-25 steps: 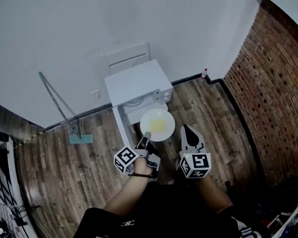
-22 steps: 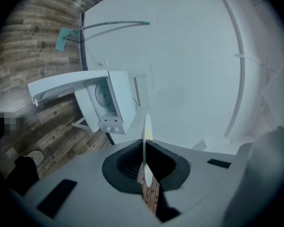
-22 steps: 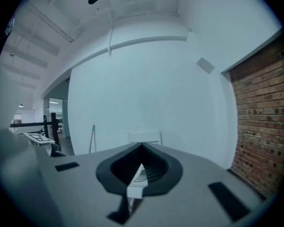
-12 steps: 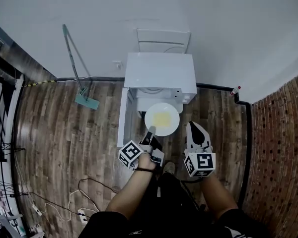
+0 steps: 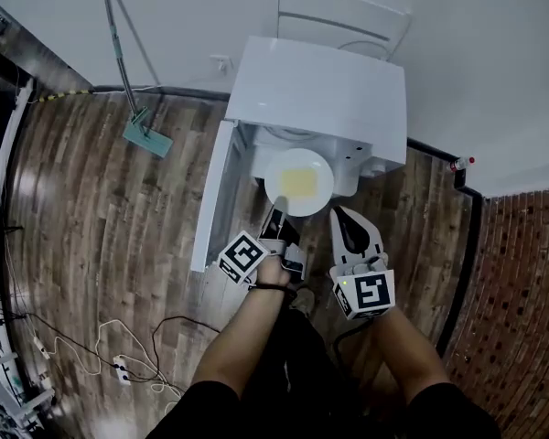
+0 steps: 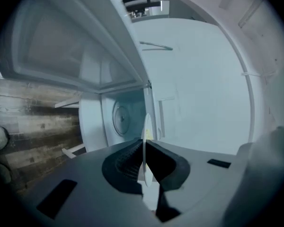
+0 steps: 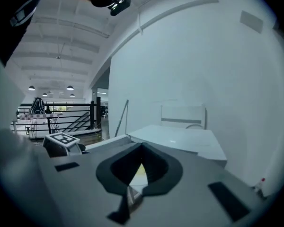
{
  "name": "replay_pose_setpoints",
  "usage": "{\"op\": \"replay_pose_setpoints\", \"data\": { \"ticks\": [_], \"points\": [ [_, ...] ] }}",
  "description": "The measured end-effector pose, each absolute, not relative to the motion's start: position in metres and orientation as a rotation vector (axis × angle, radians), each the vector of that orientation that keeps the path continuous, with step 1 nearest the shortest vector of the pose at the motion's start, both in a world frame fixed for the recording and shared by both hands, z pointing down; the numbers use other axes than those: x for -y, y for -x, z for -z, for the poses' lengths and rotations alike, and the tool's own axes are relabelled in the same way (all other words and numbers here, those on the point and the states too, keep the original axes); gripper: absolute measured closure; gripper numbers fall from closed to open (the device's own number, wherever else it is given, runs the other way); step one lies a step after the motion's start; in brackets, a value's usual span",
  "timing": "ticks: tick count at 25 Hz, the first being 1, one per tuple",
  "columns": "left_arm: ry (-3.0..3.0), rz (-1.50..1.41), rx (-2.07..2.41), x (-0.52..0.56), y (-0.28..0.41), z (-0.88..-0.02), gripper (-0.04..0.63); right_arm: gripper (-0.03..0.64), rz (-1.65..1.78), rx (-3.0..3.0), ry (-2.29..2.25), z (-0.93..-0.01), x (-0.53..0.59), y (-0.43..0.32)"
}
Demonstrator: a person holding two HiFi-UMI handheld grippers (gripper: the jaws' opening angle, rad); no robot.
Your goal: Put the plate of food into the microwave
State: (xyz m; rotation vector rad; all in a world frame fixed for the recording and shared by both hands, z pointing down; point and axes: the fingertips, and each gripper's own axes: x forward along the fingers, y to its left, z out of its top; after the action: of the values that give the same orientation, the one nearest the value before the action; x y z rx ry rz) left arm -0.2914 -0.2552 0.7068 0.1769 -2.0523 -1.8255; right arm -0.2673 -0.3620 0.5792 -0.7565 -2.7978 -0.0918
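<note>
Plate (image 5: 298,183) edge clamped in left tongs (image 5: 275,218), before open microwave (image 5: 320,90); right tongs (image 5: 339,215) together.

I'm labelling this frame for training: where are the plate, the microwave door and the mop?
plate (image 5: 273,188), head view, bare white rim left of the food.
microwave door (image 5: 212,198), head view, middle of the open door.
mop (image 5: 147,134), head view, its green head on the floor.
</note>
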Motion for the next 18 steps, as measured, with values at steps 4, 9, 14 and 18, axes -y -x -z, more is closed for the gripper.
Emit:
{"op": "replay_pose_setpoints", "data": {
  "ticks": [4, 9, 14, 18],
  "points": [
    [-0.153, 1.875, 2.047, 0.251, 0.331, -0.763, 0.584, 0.611, -0.026, 2.822, 0.714, -0.638, 0.363, 0.305],
    [-0.163, 1.901, 2.067, 0.25, 0.377, -0.817, 0.584, 0.611, -0.181, 2.891, 0.636, -0.705, 0.372, 0.342],
    [-0.198, 1.924, 2.101, 0.252, 0.411, -0.849, 0.584, 0.611, -0.223, 2.951, 0.613, -0.761, 0.38, 0.355],
    [-0.241, 1.865, 2.184, 0.252, 0.428, -0.852, 0.584, 0.611, -0.183, 2.977, 0.64, -0.802, 0.378, 0.355]
  ]
}}
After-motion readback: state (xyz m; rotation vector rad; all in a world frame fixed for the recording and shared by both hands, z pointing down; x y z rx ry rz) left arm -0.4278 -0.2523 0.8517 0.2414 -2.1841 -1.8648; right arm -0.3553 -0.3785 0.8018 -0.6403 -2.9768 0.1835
